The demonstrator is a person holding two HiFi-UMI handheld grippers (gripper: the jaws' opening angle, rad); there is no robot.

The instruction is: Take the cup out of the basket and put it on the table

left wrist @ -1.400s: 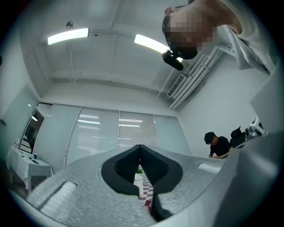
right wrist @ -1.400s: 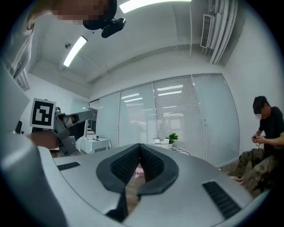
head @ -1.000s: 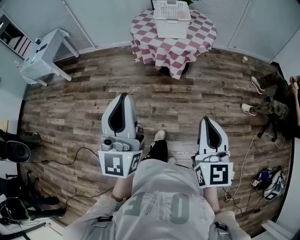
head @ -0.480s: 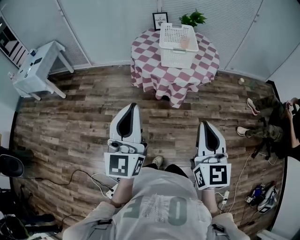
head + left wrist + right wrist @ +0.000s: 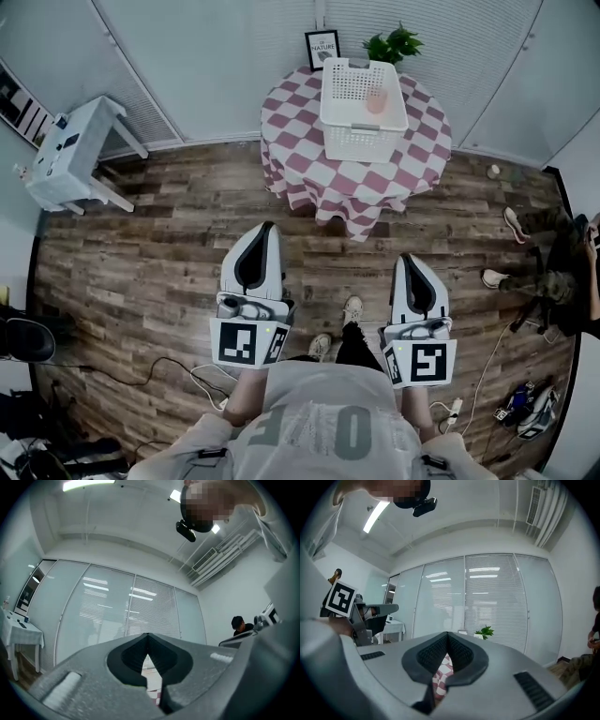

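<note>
A white basket stands on a round table with a red-and-white checked cloth at the far side of the room. A pinkish cup shows inside the basket near its right wall. My left gripper and right gripper are held low over the wood floor, well short of the table. Both are shut with nothing between their jaws. In the left gripper view the left gripper points at the glass wall; the right gripper shows the checked cloth through its jaw gap.
A framed picture and a green plant stand behind the basket. A small white table is at the left wall. A seated person's legs are at the right. Cables lie on the floor nearby.
The view has advanced toward the table; the basket and table sit lower and larger in the head view. Both grippers stay shut and held in front of the body.
</note>
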